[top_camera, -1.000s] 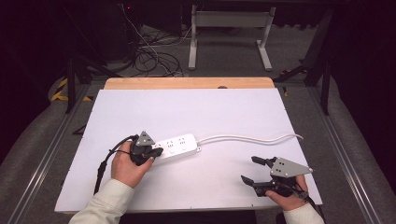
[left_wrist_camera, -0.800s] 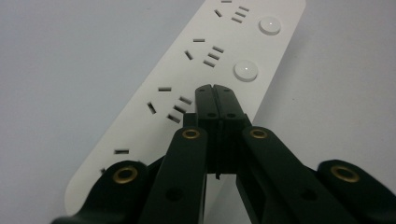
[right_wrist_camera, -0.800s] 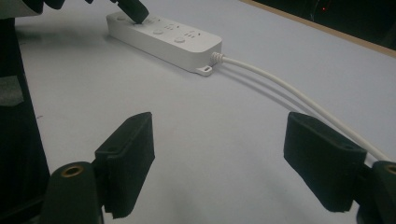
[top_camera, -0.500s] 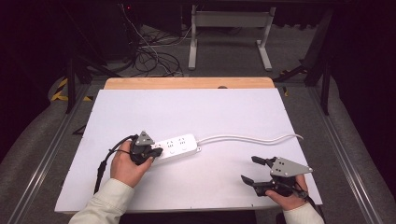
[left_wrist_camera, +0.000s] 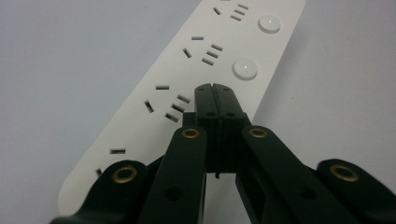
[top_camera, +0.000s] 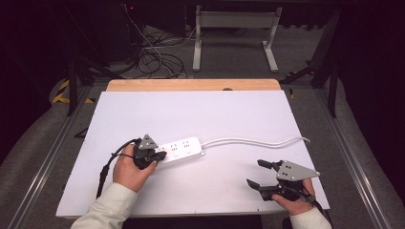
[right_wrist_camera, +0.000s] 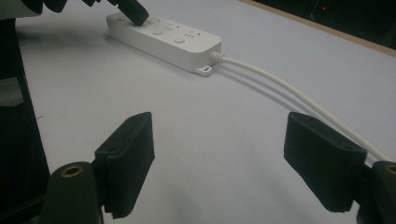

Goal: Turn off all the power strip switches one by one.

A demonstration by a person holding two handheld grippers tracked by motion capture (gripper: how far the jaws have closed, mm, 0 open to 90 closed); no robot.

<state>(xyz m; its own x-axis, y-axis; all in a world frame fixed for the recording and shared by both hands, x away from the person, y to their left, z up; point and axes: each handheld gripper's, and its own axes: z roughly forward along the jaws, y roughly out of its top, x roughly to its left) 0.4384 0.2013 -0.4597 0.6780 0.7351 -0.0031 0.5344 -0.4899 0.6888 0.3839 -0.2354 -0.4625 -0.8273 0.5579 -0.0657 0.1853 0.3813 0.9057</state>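
A white power strip (top_camera: 182,148) with several sockets and round buttons lies mid-table, its white cable (top_camera: 258,141) running off to the right. My left gripper (top_camera: 159,155) is shut, and its joined tips rest on the strip's left part. In the left gripper view the closed jaws (left_wrist_camera: 215,91) press on the strip (left_wrist_camera: 196,51) in line with two round buttons (left_wrist_camera: 245,68). My right gripper (top_camera: 254,172) is open near the table's front right corner, nothing between its pads (right_wrist_camera: 128,156). It faces the strip (right_wrist_camera: 168,39) and the left gripper's tip (right_wrist_camera: 133,13).
The white table top (top_camera: 191,112) has a wooden strip (top_camera: 191,85) along its far edge. Beyond it are dark floor, tangled cables (top_camera: 157,57) and a white stand's legs (top_camera: 234,38). The cable (right_wrist_camera: 299,95) passes close to my right gripper.
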